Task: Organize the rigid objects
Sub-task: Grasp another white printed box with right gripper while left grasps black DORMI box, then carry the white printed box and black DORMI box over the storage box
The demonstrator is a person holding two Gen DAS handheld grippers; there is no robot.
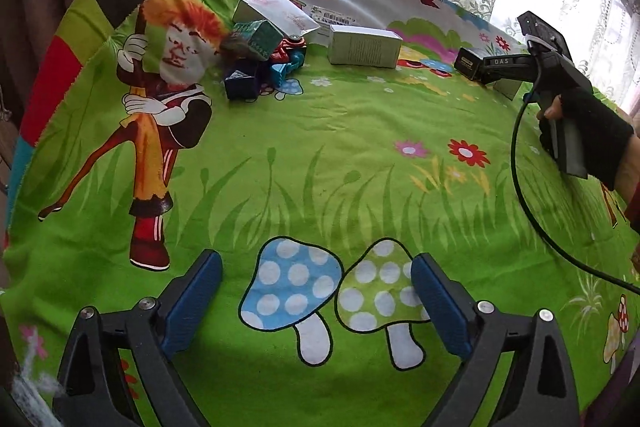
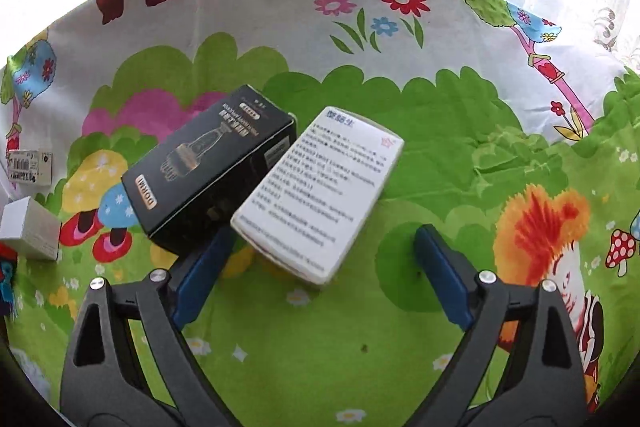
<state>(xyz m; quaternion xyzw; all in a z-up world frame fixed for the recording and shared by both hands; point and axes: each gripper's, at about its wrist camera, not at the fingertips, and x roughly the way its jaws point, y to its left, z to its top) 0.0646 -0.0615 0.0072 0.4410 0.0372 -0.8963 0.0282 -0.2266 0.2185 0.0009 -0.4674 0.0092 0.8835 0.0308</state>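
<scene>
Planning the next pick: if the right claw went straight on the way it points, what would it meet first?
Probably the white box, lying just ahead between the open right claw fingers; depth is unclear.

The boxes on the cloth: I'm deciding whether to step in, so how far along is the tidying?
Barely begun. Nothing looks sorted: a toy pile sits jumbled, a grey box apart. Both grippers, left and right, are open and empty. The black box and white box still need placing.

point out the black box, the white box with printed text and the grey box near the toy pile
black box (image 2: 200, 167), right wrist view, on its printed top face
white box with printed text (image 2: 316, 187), right wrist view, middle of its text panel
grey box (image 1: 364, 47), left wrist view, on its front face
</scene>
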